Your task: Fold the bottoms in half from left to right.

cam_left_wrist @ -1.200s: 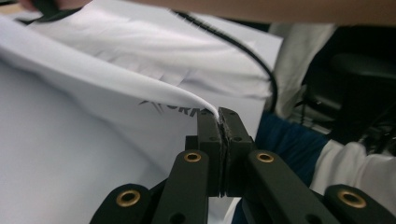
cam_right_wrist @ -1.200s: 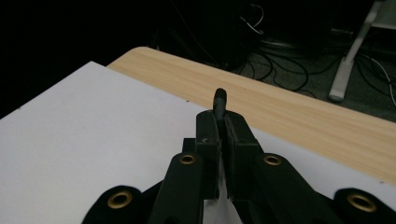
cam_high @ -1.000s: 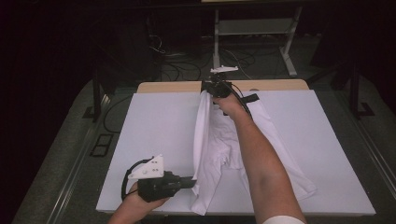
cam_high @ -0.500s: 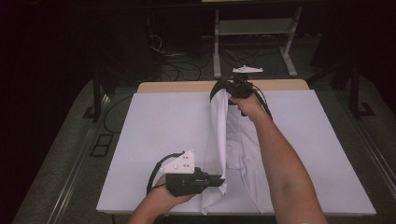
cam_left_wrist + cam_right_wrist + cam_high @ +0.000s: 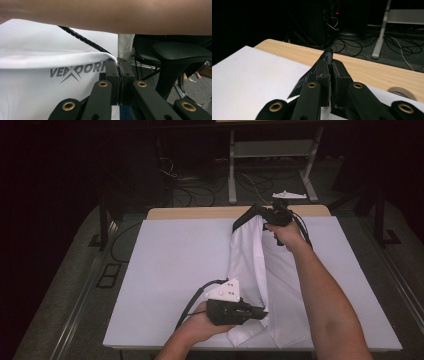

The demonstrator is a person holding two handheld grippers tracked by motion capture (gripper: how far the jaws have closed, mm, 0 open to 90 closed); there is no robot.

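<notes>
Both tools clamped on soft white fabric garment: left tool at hem, right tool at dark, probably waistband, edge; light, floppy.

I see the shirt strung between my two grippers over the sheet on the table. Right gripper sits at the far edge, cloth running from its fingers toward me. Left gripper sits at the near edge, hem at its fingertips, my right forearm crossing just beyond them. Rack behind the table.
</notes>
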